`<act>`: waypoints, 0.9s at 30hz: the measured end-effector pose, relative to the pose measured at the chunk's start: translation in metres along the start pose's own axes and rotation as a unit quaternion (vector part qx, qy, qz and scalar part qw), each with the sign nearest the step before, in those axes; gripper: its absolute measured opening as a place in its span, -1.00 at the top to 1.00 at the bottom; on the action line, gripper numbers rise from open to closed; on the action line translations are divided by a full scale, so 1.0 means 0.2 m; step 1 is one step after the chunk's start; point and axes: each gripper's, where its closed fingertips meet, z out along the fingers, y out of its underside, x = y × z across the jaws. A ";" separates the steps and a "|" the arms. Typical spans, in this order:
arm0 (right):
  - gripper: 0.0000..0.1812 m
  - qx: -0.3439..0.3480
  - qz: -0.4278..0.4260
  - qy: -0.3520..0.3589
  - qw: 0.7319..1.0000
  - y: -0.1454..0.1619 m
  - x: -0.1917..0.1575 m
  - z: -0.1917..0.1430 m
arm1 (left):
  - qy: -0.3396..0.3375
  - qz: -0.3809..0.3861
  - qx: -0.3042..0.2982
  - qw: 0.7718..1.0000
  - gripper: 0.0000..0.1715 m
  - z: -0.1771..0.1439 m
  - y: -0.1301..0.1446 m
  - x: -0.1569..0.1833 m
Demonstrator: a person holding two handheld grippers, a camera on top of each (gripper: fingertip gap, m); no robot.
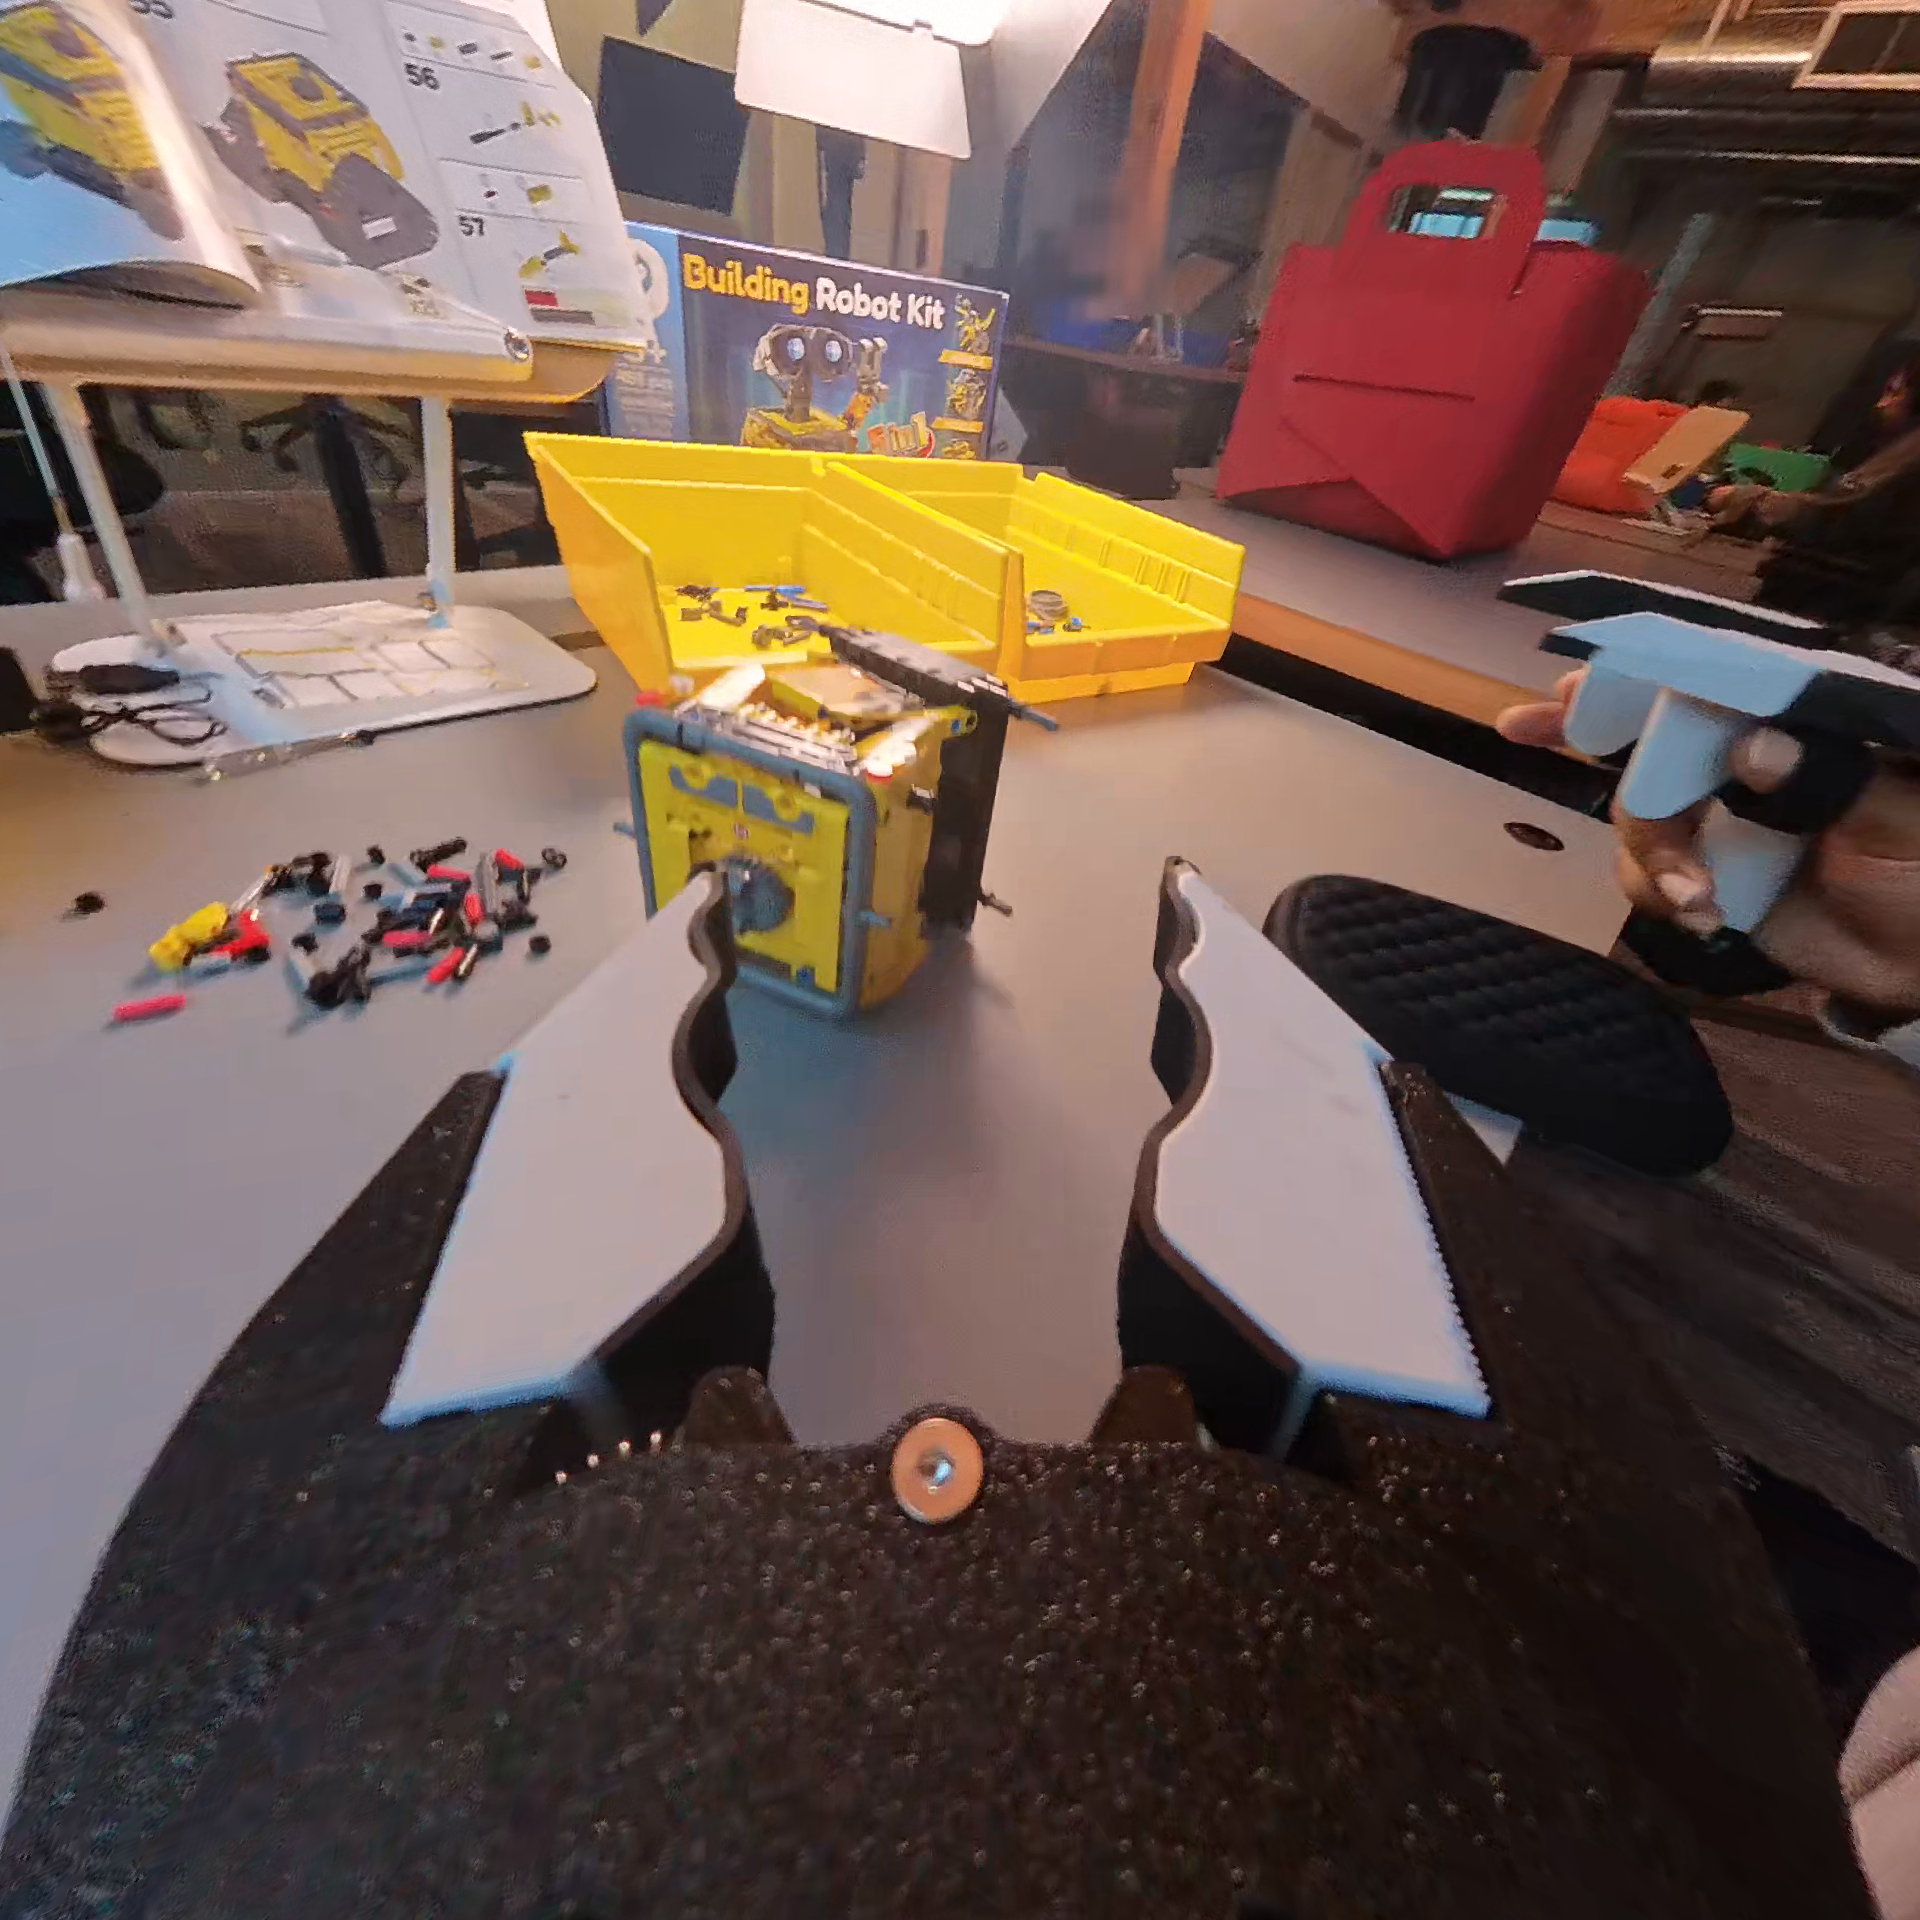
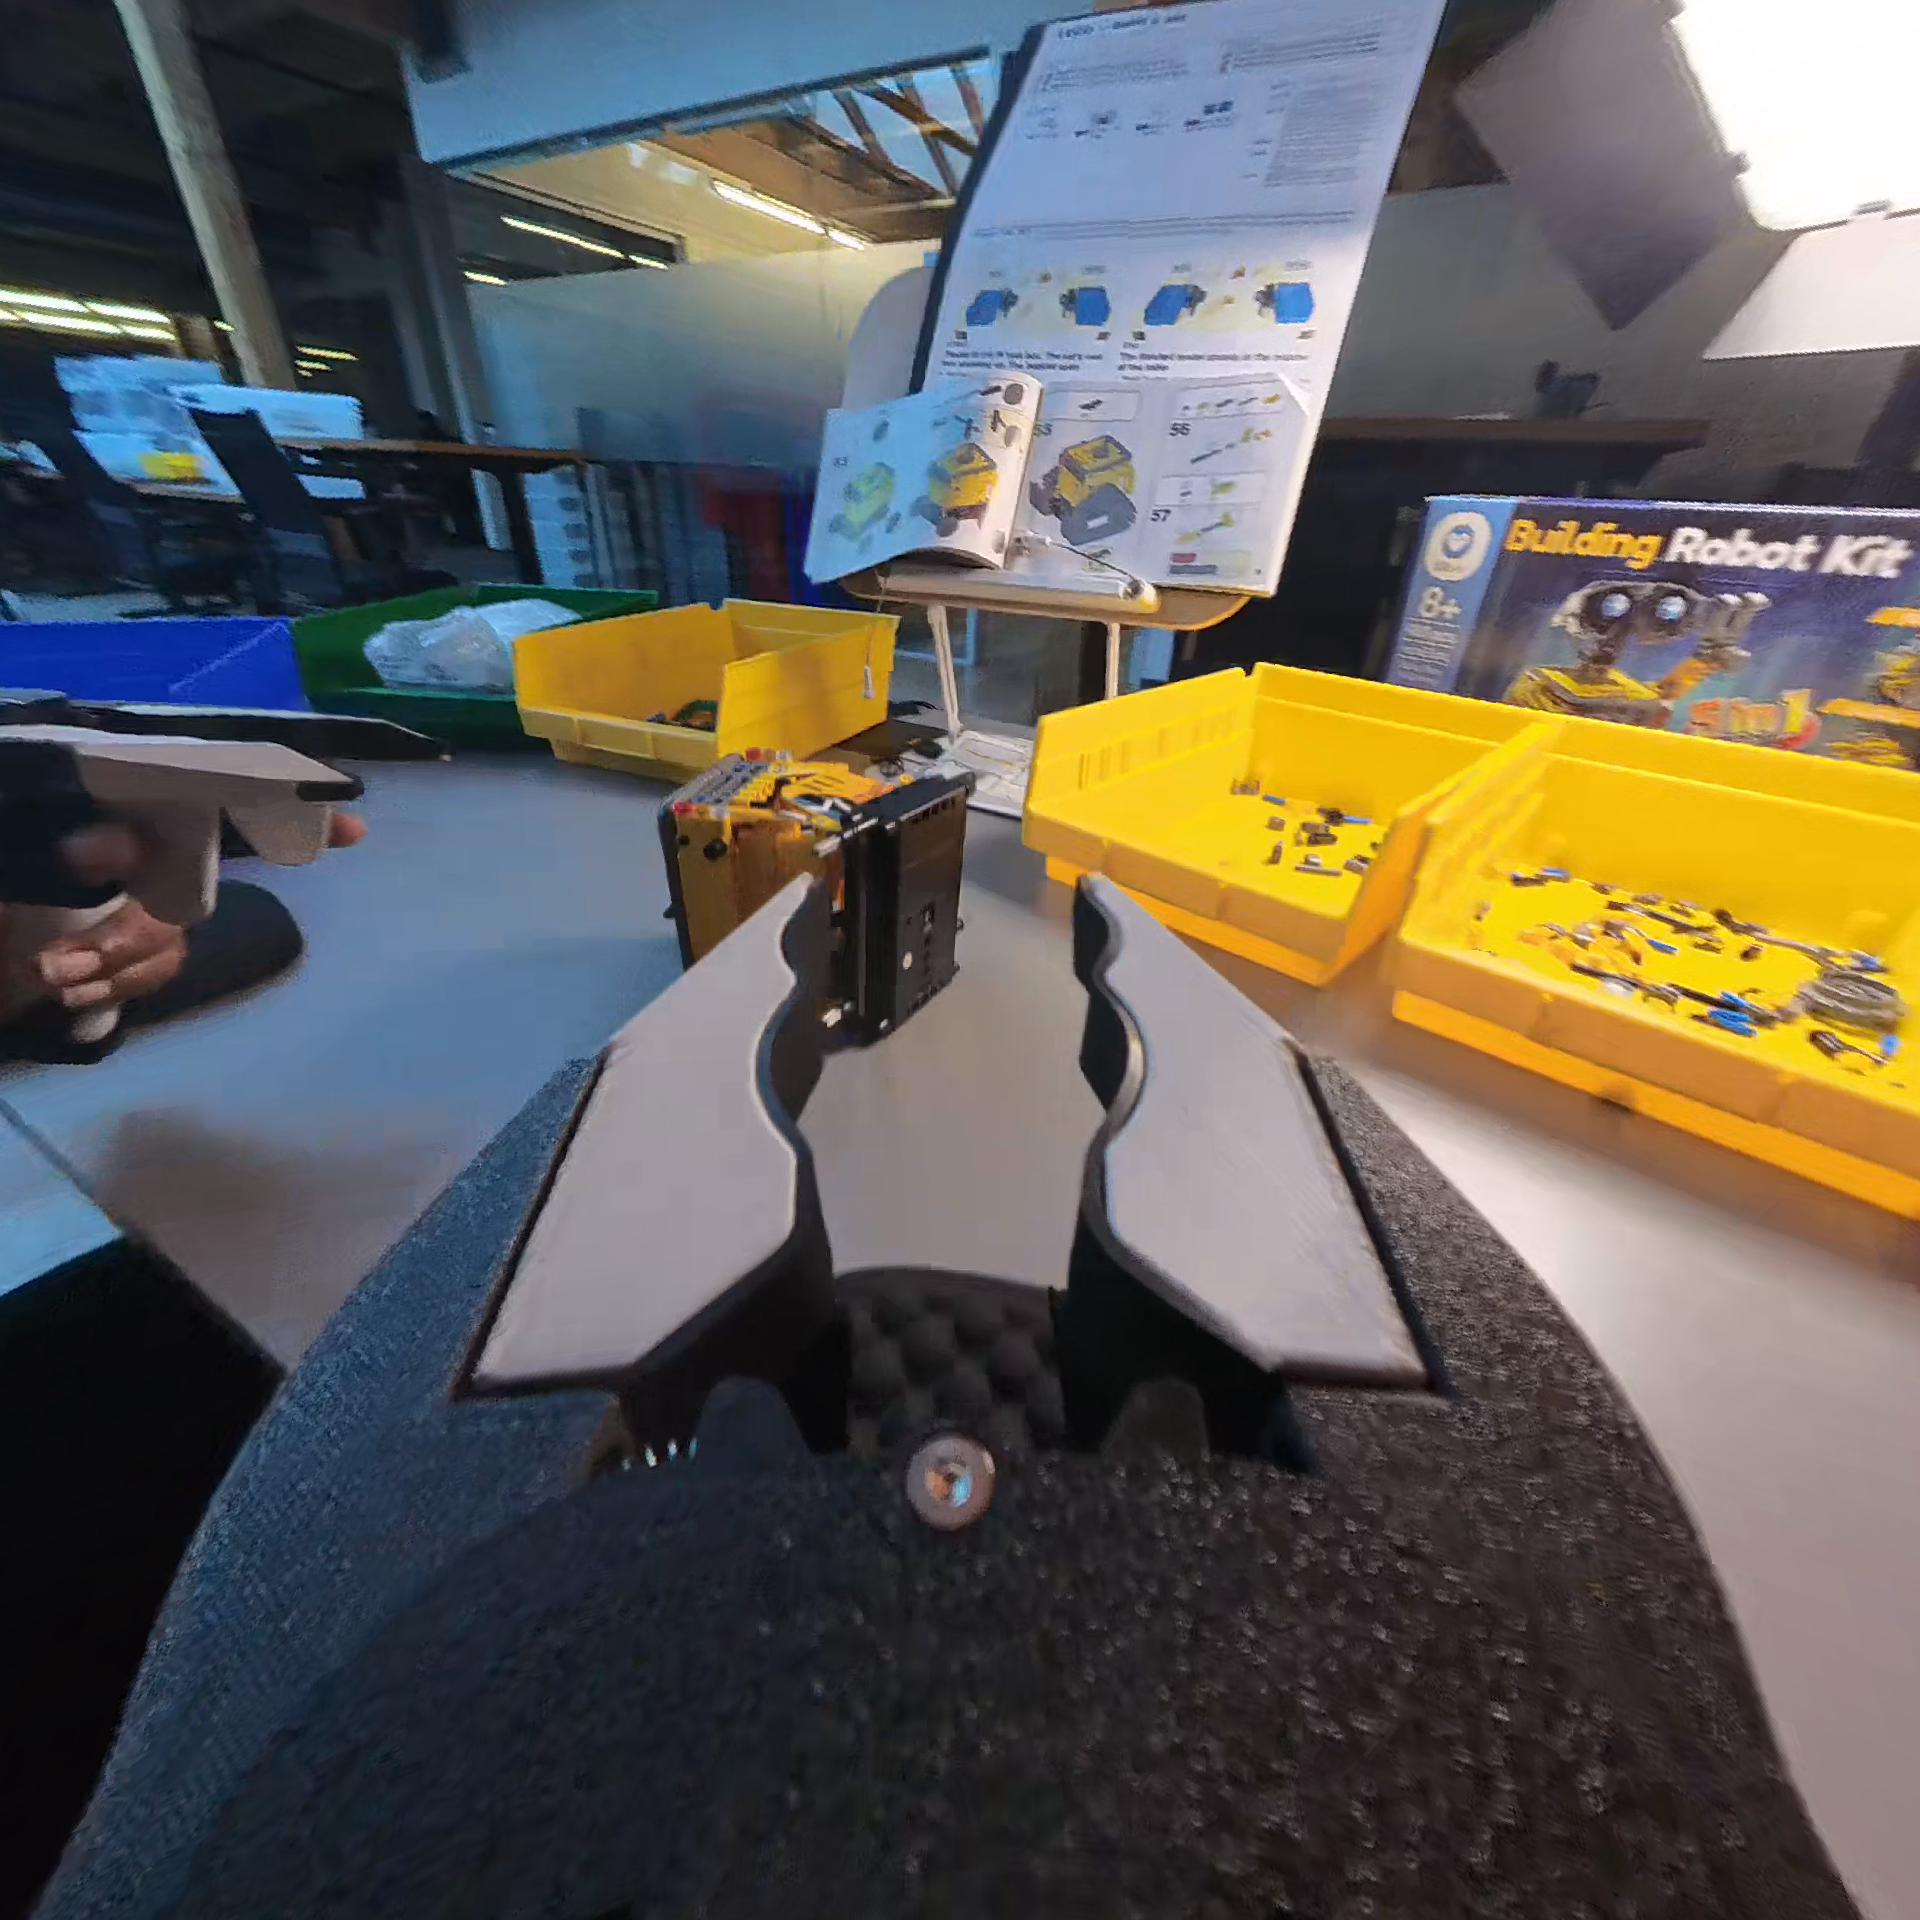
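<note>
The left hand-held gripper [image 1: 940, 883] hangs just above the grey desk [image 1: 312, 1143] with its jaws spread wide and nothing between them, nearest the half-built yellow block model [image 1: 800, 831], which stands upright just ahead of its tips. The right hand-held gripper [image 2: 940, 899] is likewise released and empty, facing the same model's black side panel [image 2: 909, 914] without touching it. A scatter of small red, black and yellow pieces [image 1: 353, 920] lies to the model's left. Behind it sit 2 yellow bins [image 1: 914, 561] holding a few loose pieces, a printed kit box [image 1: 821, 343], and an open instruction booklet [image 1: 312, 156] on a stand.
</note>
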 end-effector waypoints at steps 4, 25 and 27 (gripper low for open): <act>0.35 -0.019 0.016 0.032 0.999 0.06 -0.19 -0.39 | -0.006 -0.015 -0.017 1.000 -0.03 -0.30 0.11 0.20; 0.26 -0.062 0.074 0.003 0.995 0.39 -0.89 -1.38 | -0.038 0.006 0.023 0.999 0.16 -1.16 0.23 0.92; 0.21 -0.060 0.081 -0.009 0.995 0.38 -0.91 -1.30 | -0.073 0.018 0.018 0.997 0.14 -1.22 0.27 0.85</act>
